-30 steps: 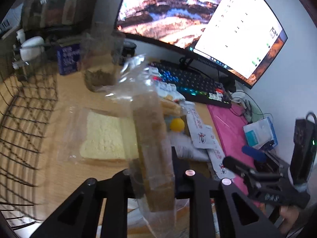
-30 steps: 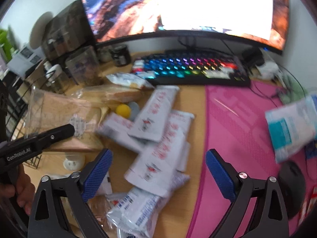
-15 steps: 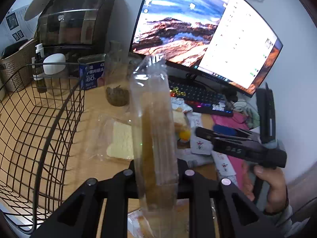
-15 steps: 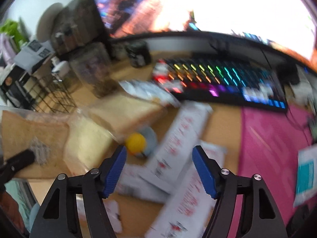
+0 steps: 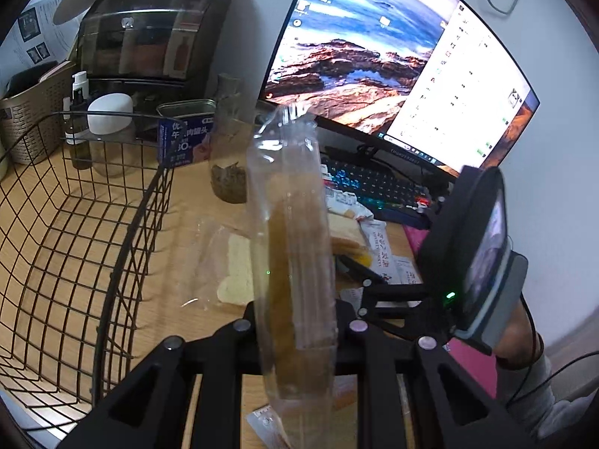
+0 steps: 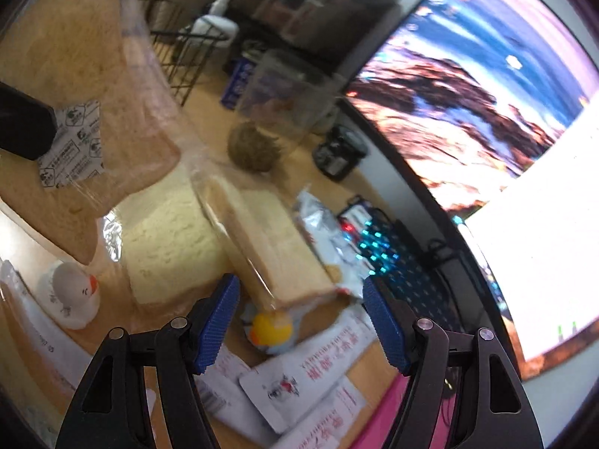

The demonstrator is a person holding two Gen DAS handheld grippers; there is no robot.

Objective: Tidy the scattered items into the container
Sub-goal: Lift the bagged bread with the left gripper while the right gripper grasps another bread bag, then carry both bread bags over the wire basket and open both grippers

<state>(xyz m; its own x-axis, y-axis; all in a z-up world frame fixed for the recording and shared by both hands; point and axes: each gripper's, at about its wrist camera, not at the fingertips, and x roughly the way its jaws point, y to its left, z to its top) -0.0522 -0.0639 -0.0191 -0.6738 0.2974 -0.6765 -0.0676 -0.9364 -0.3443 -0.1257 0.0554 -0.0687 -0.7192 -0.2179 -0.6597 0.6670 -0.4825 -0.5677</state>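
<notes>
Rolled my right gripper [image 6: 301,320] toward bagged bread slice [image 6: 269,250], jaws spread; left gripper [image 5: 295,333] pinches bagged toast [image 5: 295,247] beside wire basket [image 5: 123,224].

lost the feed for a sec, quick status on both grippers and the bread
Left gripper shut on bagged bread slice, lifted beside wire basket. Right gripper open, nothing gripped, aimed at bagged bread on desk. Basket path unobstructed.

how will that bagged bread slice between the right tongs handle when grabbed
The bagged bread slice will probably squash easily, since it looks soft. Its clear wrapper looks glossy, so the open right tongs may slip. Likely light.
</notes>
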